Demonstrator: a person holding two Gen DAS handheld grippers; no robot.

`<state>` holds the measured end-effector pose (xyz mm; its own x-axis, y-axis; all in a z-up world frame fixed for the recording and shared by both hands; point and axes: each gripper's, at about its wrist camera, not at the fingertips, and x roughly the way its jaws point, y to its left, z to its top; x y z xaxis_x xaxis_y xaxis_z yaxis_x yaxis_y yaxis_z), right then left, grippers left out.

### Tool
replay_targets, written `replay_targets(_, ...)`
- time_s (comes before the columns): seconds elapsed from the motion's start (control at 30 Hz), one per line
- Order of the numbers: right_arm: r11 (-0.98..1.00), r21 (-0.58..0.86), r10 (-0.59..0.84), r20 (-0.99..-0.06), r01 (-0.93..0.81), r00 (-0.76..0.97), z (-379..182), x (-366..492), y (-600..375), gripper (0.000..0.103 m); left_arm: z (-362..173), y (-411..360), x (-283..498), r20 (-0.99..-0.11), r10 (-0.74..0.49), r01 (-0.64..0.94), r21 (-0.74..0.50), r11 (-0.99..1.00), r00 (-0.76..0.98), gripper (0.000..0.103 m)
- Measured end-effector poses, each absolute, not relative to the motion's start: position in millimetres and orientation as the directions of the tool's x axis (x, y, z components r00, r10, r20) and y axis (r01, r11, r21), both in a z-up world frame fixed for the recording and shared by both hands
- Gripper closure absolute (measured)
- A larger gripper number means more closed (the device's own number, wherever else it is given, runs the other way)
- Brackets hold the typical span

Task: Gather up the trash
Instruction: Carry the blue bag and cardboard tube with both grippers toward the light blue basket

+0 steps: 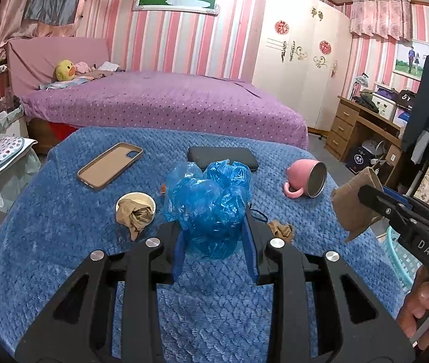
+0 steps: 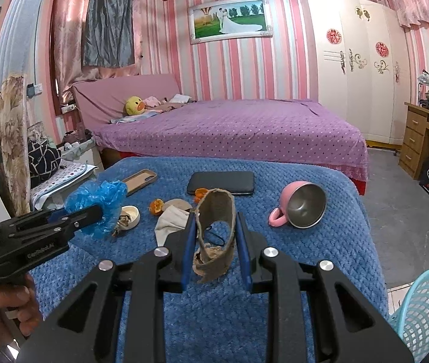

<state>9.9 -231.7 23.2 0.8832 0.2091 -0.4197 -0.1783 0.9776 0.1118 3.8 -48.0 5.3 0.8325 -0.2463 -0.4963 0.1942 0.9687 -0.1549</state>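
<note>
My left gripper is shut on a crumpled blue plastic bag, held a little above the blue blanket. My right gripper is shut on a torn brown cardboard tube; in the left wrist view that tube hangs at the right in the right gripper. On the blanket lie a paper cup stuffed with tan scraps, orange peels, a crumpled pale paper and a small brown scrap.
A tan phone case, a black phone and a pink mug on its side lie on the blanket. A turquoise mesh basket stands at the lower right beside the table. A purple bed lies behind.
</note>
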Motion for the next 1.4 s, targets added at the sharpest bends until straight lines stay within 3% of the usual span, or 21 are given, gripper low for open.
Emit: replay_targets(1.4, 0.995, 0.1, 0.047, -0.375, -0.01, 0.926, 54.7, -41.5, -329.6, 0.077, 21.7, -139.1, -25.4, -0.446, -0.373, 0.348, -0.14, 0.927, 0.814, 0.072)
